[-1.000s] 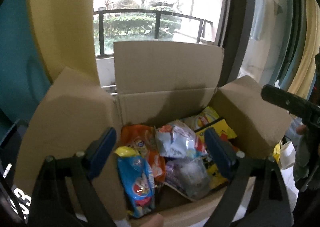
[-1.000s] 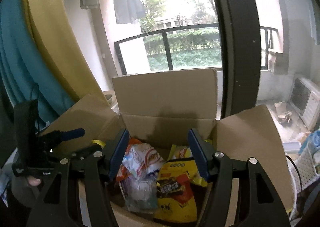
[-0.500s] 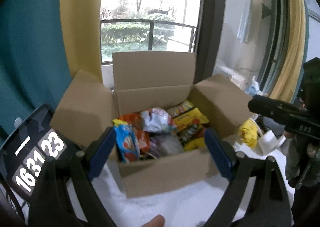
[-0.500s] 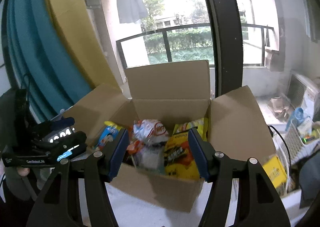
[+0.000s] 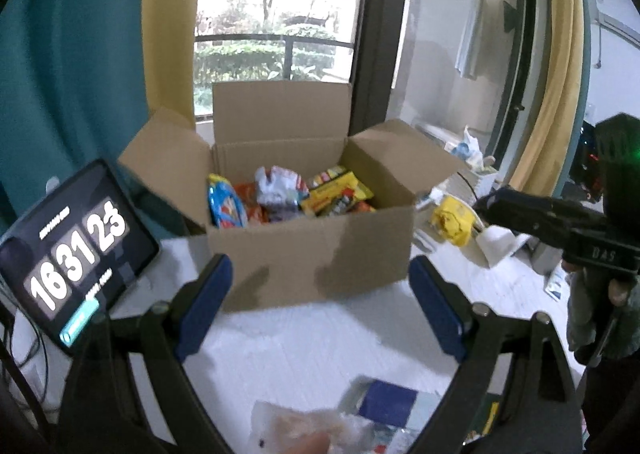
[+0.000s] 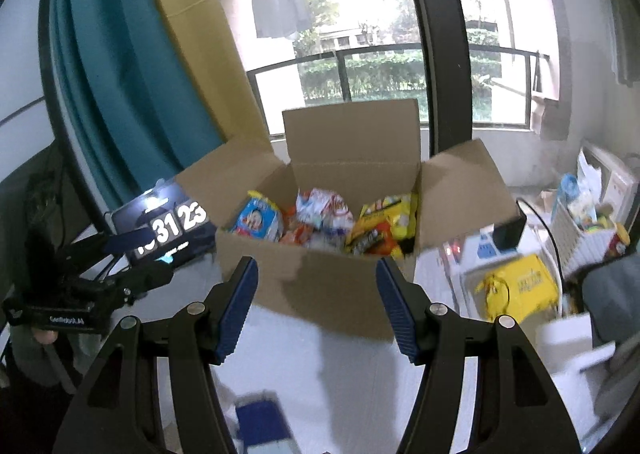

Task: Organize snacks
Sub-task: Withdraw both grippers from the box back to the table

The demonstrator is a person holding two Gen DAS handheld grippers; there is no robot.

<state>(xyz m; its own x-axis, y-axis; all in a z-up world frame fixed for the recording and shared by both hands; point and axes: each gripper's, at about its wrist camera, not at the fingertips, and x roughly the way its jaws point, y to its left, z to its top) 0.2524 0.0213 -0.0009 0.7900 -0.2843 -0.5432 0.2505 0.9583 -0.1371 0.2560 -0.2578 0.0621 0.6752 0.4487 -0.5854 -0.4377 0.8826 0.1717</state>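
**Both grippers empty, box ahead**

Left wrist view: The left gripper [image 5: 320, 308] stands wide apart, holding nothing, low in the frame. The box [image 5: 312, 254] sits at centre on the white table [image 5: 304, 338], flaps up. Snacks [image 5: 288, 194] fill it: a blue bag [image 5: 226, 206] at left, a yellow pack [image 5: 340, 194] at right. Blurred packets [image 5: 360, 418] lie at the bottom edge, just below the fingers. A tablet [image 5: 76, 250] stands at lower left. The right gripper [image 5: 560, 222] enters from the right edge; its jaws are hidden here.

Right wrist view: The right gripper [image 6: 318, 308] is also spread and empty, centred below the box [image 6: 320, 278]. A blue packet [image 6: 260, 422] lies blurred at the bottom.

Risks, judged:
- Loose foil packets are likely to slip or crush under a hard pinch.
- A reach over the near wall may snag a flap and shift the light box.
- The tablet stands near the left gripper; a wide swing could knock it.
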